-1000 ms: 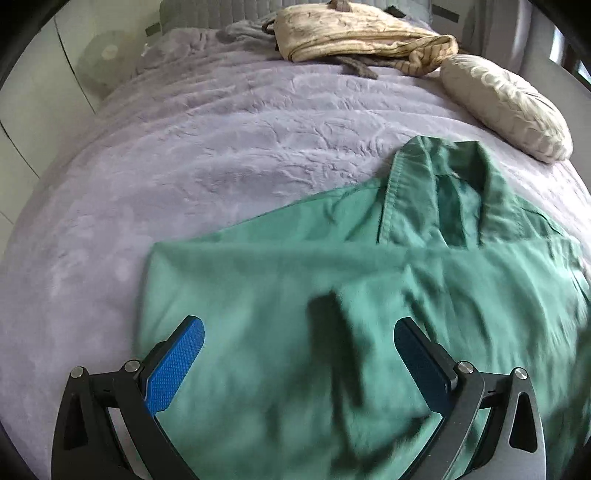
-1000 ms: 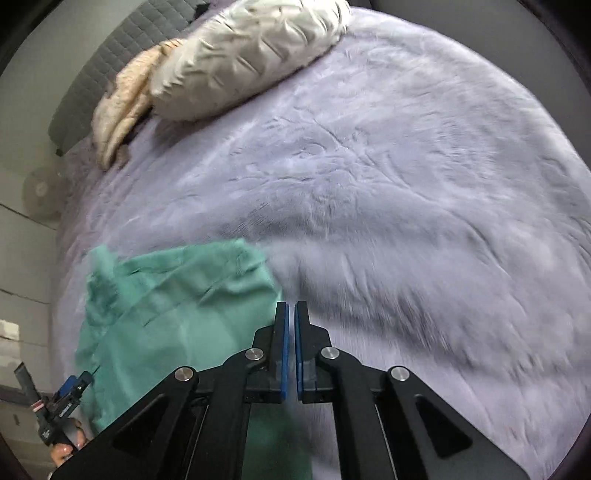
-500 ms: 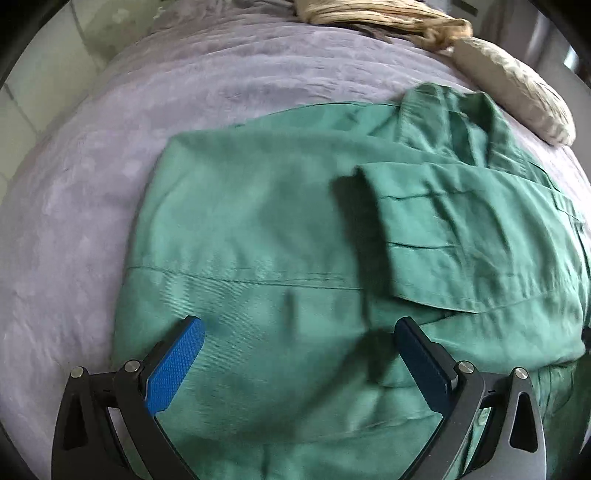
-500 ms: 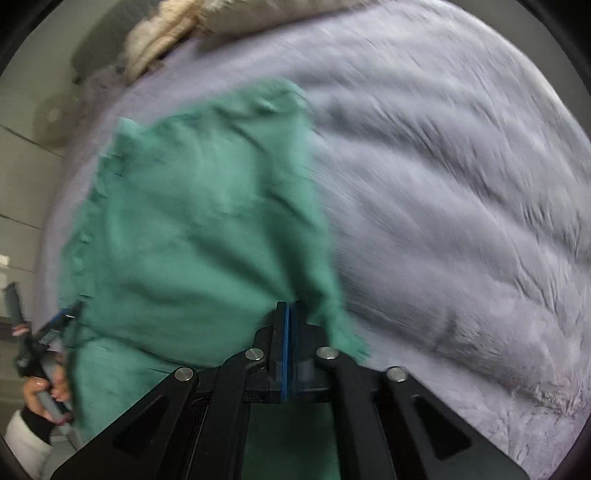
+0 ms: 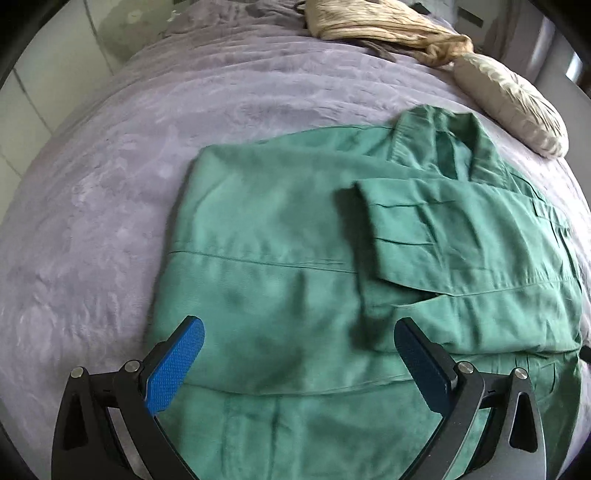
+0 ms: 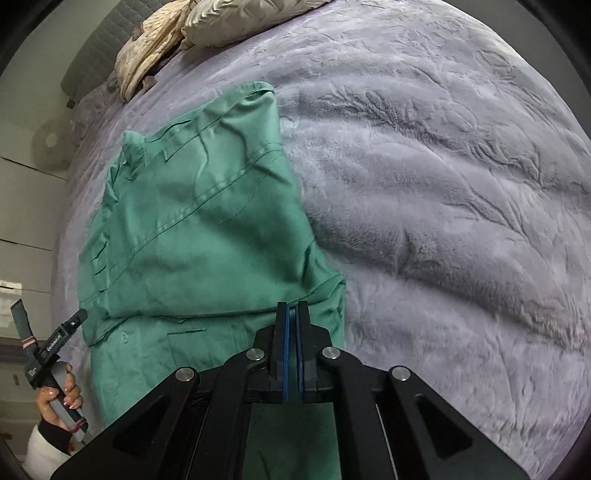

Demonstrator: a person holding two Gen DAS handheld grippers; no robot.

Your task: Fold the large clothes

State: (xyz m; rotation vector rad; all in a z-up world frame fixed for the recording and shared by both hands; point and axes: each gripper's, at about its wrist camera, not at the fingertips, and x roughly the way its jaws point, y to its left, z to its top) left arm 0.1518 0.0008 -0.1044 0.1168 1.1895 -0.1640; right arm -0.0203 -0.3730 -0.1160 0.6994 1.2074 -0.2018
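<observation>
Green garment (image 5: pixel 280 258): a collared shirt or coverall lying flat on the bed, both sleeves folded across the chest; its lower part is cut off at the frame's bottom edge and hidden under the gripper frames.

Right gripper (image 6: pixel 291 314): pads clenched together above the garment's right edge; whether any cloth is pinched between them cannot be made out.

Left gripper (image 5: pixel 295 354): jaws released wide, hovering over the garment's lower half, holding nothing.

Left hand (image 6: pixel 59 398): seen small at the right view's edge, white sleeve partly cropped.

Purple blanket (image 6: pixel 443 184): plush, covering the bed.

Cream pillow (image 5: pixel 509 110) and a beige bundle (image 5: pixel 376 22) of crumpled cloth: at the far end, partly cropped.
</observation>
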